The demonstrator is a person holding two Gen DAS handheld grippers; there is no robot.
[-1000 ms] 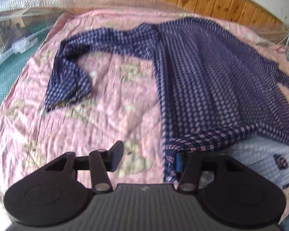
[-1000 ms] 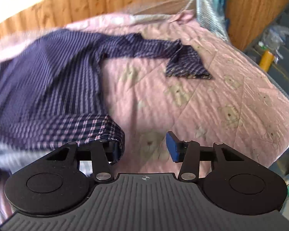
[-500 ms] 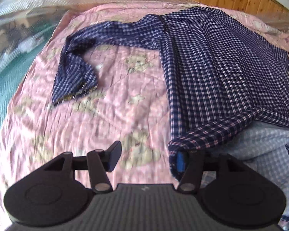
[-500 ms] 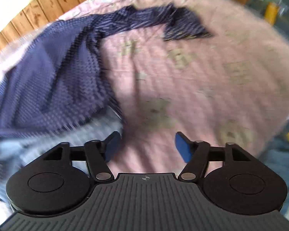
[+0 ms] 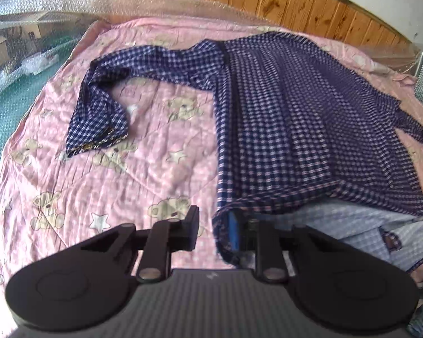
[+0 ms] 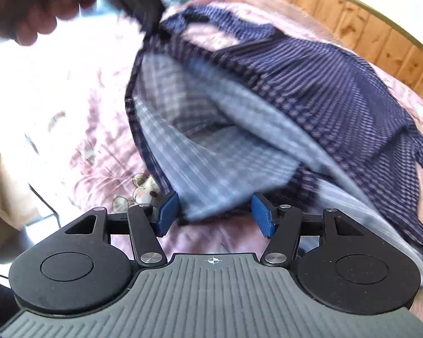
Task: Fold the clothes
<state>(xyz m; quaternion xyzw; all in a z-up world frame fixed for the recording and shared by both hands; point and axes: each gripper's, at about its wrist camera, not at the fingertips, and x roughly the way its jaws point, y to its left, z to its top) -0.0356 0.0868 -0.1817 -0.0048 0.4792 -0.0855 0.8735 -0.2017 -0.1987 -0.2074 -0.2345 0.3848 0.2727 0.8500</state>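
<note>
A dark blue checked shirt lies spread on a pink quilt with bears and stars on it. The quilt covers a bed. The shirt's body lies toward the bed's right side in the left view, and it reaches up near the far edge by the wood wall. One sleeve stretches out toward the left side of the bed and bends back, with its cuff flat on the quilt. The near hem is turned over, so the pale inside shows.

The left tongs have just been closing. The gap is narrow now. A corner of the shirt's hem hangs over the right finger, partly in the gap. The left finger does not touch the cloth, so they are not pinching it yet.

The right tongs have just been closing a little, but they stand wide. The pale edge of the shirt lies between the blue pads. They do not squeeze it. This view is blurry. A hand shows in its top left corner.
</note>
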